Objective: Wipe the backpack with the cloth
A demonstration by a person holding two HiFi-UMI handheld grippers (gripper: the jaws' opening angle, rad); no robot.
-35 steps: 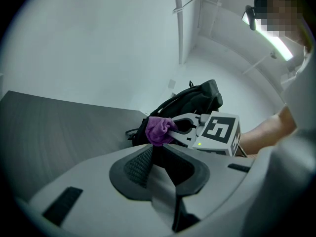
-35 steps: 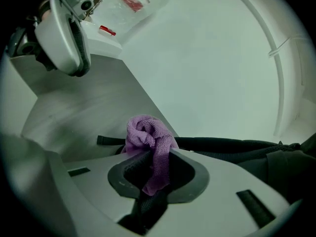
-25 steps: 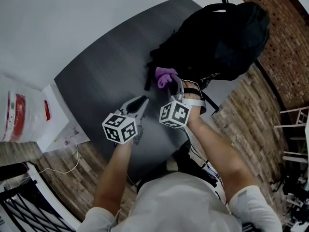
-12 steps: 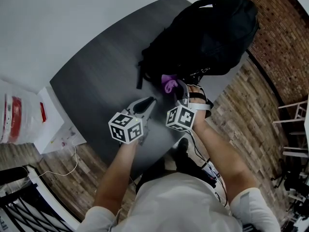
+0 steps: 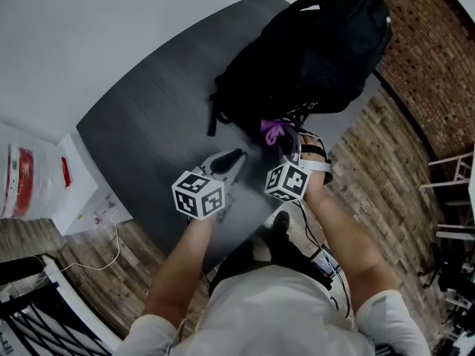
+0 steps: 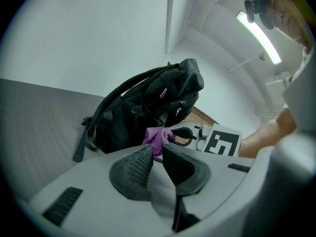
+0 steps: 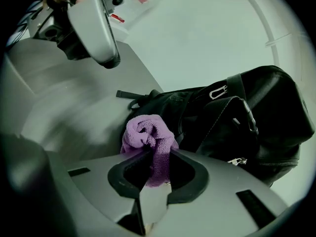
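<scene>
Purple cloth [image 7: 147, 132] was shifted along black backpack [image 5: 312, 50] edge, clamped in right gripper [image 7: 157, 154] jaws; left gripper [image 6: 157, 148] jaws held narrowly apart, empty.

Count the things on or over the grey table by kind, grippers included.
Backpack: 1, the black backpack
Cloth: 1, the purple cloth, clamped in the right gripper
Grippers: 2, the right gripper and the left gripper, which holds nothing
Total: 4
</scene>
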